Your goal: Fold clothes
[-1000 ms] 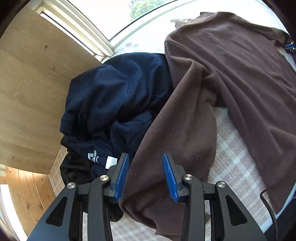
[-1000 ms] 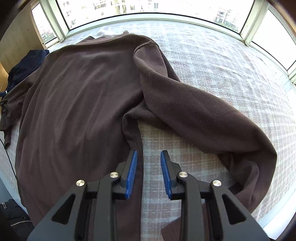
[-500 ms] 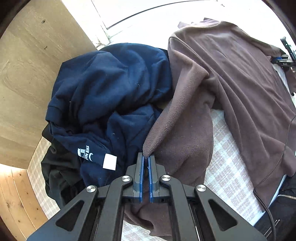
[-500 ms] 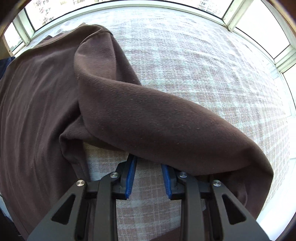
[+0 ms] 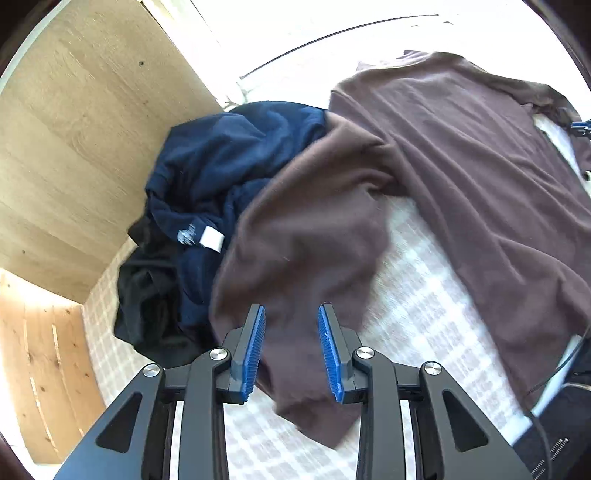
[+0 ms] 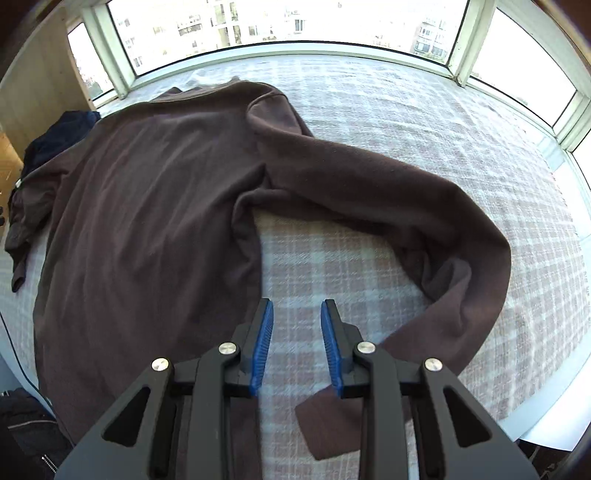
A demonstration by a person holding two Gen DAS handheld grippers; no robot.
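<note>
— Spread flat on the checked bedcover (image 6: 369, 258), back side up: a brown fleece sweatshirt (image 6: 147, 221), long axis running from the hem at the near edge toward the collar by the bay window (image 6: 295, 22).

— And the sleeves?

— Right sleeve (image 6: 424, 199) flung outward from the shoulder, then curling back in a hook, cuff (image 6: 325, 428) lying flat beside the right gripper (image 6: 296, 343). Left sleeve (image 5: 306, 258) draped down from the shoulder over a heap of other clothes, cuff end resting on the cover under the left gripper (image 5: 291, 350).

— Gripper state?

— Both spread wide, clamped on nothing. Blue ribbed pads, black linkage arms, silver pivot screws. Left jaws framing the sleeve fabric without touching it, as far as can be told. Right jaws hovering over bare bedcover between the sweatshirt's side seam and the cuff.

— Textures worth noting?

— Soft, matte, slightly fuzzy nap on the brown fleece; pink-and-white woven plaid on the cover.

— The heap?

— Crumpled navy garment (image 5: 229, 158) on top, black garment (image 5: 147, 295) beneath, pushed against a pale wood-grain panel (image 5: 74, 147). White tag (image 5: 211, 239) and a small white print on the navy cloth; lettering too blurred to read.

— Anything else?

— Thin black cable (image 5: 554, 373) trailing off the bed's near edge.
</note>
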